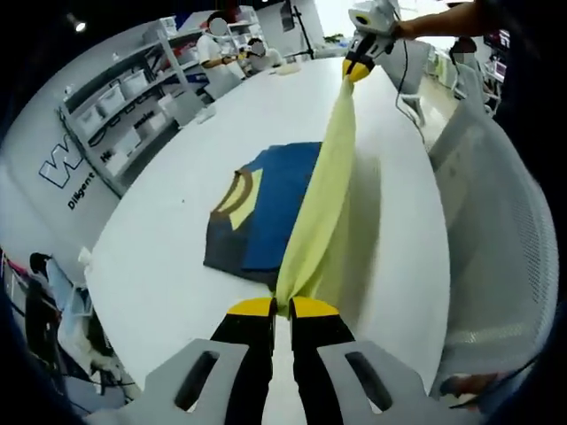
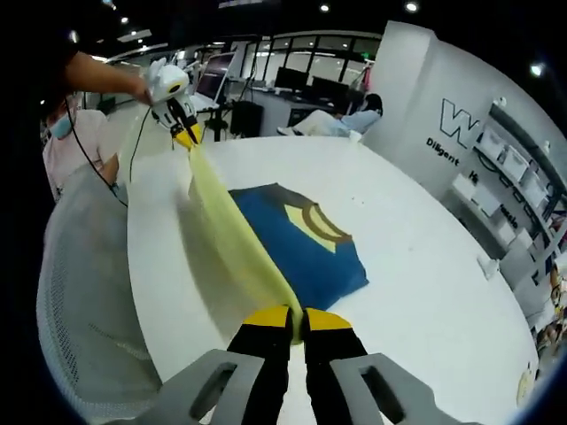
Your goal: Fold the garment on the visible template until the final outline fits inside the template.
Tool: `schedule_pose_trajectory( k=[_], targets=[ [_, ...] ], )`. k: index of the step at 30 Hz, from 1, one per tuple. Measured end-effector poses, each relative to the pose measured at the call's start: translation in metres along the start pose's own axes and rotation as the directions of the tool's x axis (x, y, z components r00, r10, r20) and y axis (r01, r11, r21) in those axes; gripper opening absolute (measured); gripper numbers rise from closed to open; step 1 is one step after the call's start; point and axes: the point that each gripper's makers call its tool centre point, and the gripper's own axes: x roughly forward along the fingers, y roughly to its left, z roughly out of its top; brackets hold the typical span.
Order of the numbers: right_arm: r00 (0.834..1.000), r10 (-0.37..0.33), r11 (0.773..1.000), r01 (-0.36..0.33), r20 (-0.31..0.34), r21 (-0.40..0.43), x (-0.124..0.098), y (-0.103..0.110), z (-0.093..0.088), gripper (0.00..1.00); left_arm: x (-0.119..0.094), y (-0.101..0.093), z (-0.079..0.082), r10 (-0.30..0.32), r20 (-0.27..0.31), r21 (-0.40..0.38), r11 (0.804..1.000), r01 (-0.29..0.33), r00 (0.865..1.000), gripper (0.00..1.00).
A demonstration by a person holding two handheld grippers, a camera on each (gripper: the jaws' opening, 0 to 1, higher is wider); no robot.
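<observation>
A yellow garment (image 1: 323,195) hangs stretched as a long narrow band between my two grippers, above the white table (image 1: 168,257). My left gripper (image 1: 282,305) is shut on its near end, and my right gripper (image 1: 357,66) pinches the far end. In the right gripper view the right gripper (image 2: 297,314) is shut on the yellow garment (image 2: 235,239), with the left gripper (image 2: 184,133) clamped at the other end. Under the band lies a flat blue folded shirt (image 1: 275,204) with a yellow collar and grey edges, seen as the blue shirt (image 2: 301,248) on the table (image 2: 425,266).
A white mesh chair (image 1: 505,239) stands at the table's edge, the same chair (image 2: 80,283) beside me. Shelving with boxes (image 1: 124,97) lines the wall with lettering (image 2: 461,133). People sit at the table's far end (image 1: 221,53), and another person (image 2: 345,119) sits beyond it.
</observation>
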Motion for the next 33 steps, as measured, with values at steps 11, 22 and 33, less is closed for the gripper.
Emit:
schedule_pose_trajectory(
  k=[11, 22, 33],
  targets=[
    [0.999, -0.034, 0.999, 0.035, 0.029, -0.020, -0.004, -0.017, 0.020, 0.00, -0.010, 0.027, 0.023, 0.064, 0.033, 0.028, 0.997, -0.065, 0.997, 0.04],
    [0.996, -0.078, 0.997, 0.079, 0.038, -0.013, 0.002, -0.040, 0.033, 0.00, -0.008, 0.058, 0.041, 0.118, 0.044, 0.054, 0.991, -0.121, 0.992, 0.04],
    [0.990, -0.140, 0.990, 0.139, 0.027, 0.036, 0.023, -0.067, 0.038, 0.00, 0.007, 0.086, 0.050, 0.172, 0.047, 0.074, 0.982, -0.175, 0.984, 0.04]
  ],
)
